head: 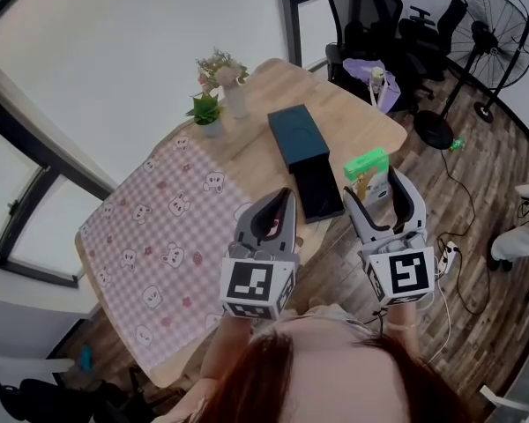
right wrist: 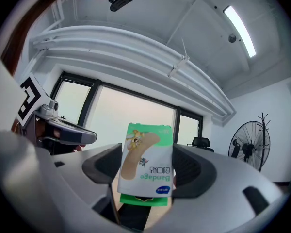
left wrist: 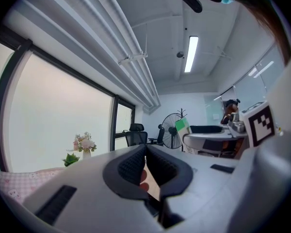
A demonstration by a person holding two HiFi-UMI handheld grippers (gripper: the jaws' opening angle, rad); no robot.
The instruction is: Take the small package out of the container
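Left gripper (head: 278,205): jaws pressed together, nothing inside.
Right gripper (head: 372,186): jaws squeezing the green small package (right wrist: 145,161).
Container (head: 301,148): dark box on table (head: 353,113), apart from package.

Package (right wrist: 145,161) between jaws — container (head: 296,132) on table (head: 357,113)

Green top and white front on the small package (right wrist: 145,161), with a tan plaster printed across it and blue lettering below. The container (head: 297,135) showed dark navy, nearly black. The tablecloth (head: 159,236) was pink gingham dotted with little white bears. The table (head: 370,117) was pale wood, and the flowers (head: 219,67) pink and white.
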